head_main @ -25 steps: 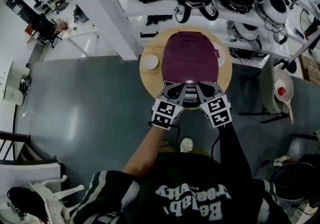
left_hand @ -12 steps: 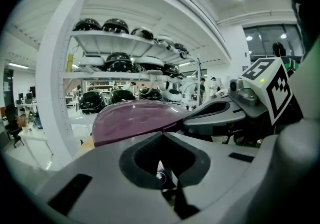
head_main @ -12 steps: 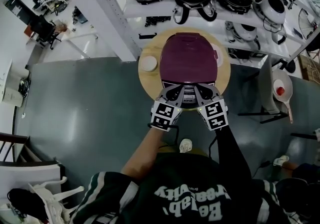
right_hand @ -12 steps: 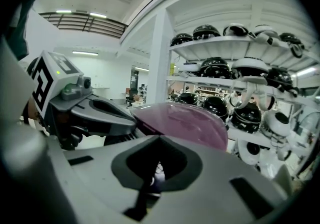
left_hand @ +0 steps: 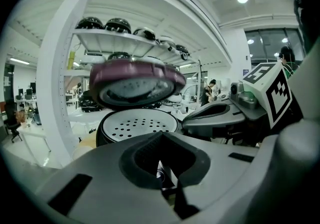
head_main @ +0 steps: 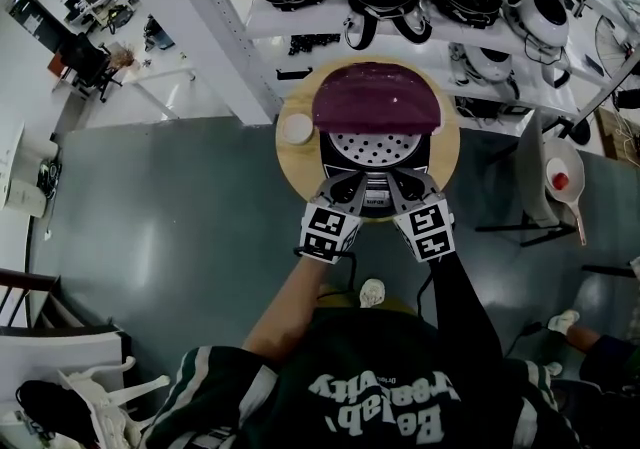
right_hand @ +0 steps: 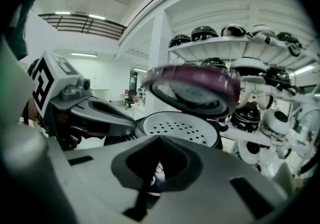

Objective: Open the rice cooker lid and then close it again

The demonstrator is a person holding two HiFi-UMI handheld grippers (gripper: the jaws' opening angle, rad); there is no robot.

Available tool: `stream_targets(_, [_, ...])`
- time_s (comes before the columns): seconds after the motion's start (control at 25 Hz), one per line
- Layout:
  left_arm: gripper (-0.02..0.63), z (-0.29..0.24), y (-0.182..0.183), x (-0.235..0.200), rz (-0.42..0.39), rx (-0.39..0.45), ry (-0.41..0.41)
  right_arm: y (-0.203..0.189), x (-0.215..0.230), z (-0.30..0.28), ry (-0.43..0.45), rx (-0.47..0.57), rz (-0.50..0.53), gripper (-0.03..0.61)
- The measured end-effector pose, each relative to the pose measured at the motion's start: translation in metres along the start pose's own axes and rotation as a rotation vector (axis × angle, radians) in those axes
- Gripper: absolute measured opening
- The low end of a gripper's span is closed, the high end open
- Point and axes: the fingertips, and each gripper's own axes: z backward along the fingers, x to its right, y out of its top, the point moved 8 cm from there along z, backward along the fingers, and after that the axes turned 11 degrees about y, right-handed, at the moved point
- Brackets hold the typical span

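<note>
A rice cooker stands on a round wooden table. Its purple lid is tilted up at the back hinge. Under it a white perforated inner plate shows. My left gripper is shut, tips at the cooker's front panel, left of centre. My right gripper is shut beside it, right of centre. Neither holds anything. Each gripper view shows the other gripper alongside.
A small white round dish sits on the table left of the cooker. White shelving behind holds several more cookers. A white stand with a bowl is at the right. The floor around is grey.
The purple lid, flat and closed in the earlier frames, has swung up and back, uncovering the perforated plate. Both grippers have stayed at the cooker's front.
</note>
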Motion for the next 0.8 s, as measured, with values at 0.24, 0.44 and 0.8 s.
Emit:
stream_targets(0.24, [-0.005, 0.0, -0.0013, -0.0008, -0.007, 0.003, -0.002, 0.0017, -0.0008, -0.0009, -0.005, -0.003, -0.006, 0.004])
stream_targets(0.44, [-0.005, 0.0008, -0.0031, 0.0006, -0.012, 0.007, -0.012, 0.0, 0.0006, 0.0007, 0.013, 0.006, -0.033, 0.005])
stream_targets(0.8, [-0.005, 0.0003, -0.0029, -0.0007, -0.029, 0.005, -0.028, 0.0016, -0.0007, -0.0006, -0.005, 0.012, -0.031, 0.005])
